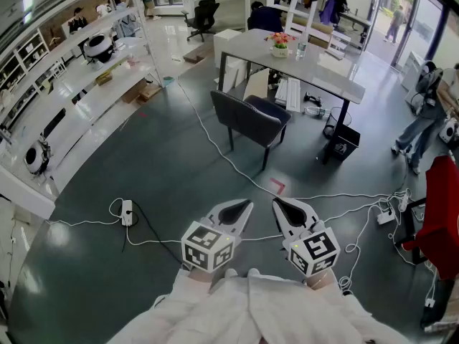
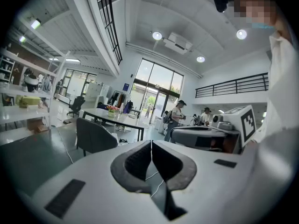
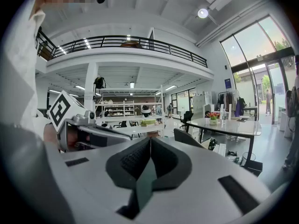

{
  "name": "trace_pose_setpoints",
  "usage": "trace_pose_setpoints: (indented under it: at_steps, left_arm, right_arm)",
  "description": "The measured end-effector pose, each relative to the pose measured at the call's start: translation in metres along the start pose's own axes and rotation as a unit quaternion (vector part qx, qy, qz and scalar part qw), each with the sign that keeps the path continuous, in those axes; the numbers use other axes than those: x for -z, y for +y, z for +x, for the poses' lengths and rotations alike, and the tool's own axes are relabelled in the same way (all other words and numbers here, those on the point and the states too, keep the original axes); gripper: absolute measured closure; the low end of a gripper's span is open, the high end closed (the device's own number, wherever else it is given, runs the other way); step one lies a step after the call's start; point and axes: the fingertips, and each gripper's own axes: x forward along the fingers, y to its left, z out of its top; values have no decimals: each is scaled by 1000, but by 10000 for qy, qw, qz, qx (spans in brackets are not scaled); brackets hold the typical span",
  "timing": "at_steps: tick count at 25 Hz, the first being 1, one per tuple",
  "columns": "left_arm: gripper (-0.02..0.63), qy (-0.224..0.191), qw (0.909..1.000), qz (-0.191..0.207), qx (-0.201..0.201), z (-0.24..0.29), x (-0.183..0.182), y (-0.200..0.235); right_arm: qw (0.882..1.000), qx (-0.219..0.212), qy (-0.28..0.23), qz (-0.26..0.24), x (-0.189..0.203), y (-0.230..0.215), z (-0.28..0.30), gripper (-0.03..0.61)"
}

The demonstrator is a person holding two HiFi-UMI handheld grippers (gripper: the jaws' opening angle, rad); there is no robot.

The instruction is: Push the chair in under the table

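The tabletop stands across the floor, with the chair pulled out on its near side. The left gripper and right gripper are well short, fingers pressed together, empty. This looks like the approach; next, walk up and push the backrest.

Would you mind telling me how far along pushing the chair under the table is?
Nothing looks done: the dark chair stands pulled out from the table. Nothing is in hand: the left gripper and right gripper are both shut and empty, well short of the chair. Still left: walk up, meet the chair and push it in.
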Motion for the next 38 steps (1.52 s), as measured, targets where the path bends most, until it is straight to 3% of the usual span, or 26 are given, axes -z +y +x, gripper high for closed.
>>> trace_pose_setpoints:
  at_steps: [17, 28, 38]
  left_arm:
    - [597, 115, 9997, -202, 94, 8, 8, 11]
    - [597, 431, 9984, 60, 363, -32, 20, 40]
    - [597, 442, 9983, -146, 339, -24, 23, 88]
  right_arm:
    - [9994, -309, 129, 123, 12, 11, 21, 545]
    - [9984, -202, 317, 426, 31, 50, 48, 543]
    - [9959, -831, 298, 193, 22, 66, 94, 543]
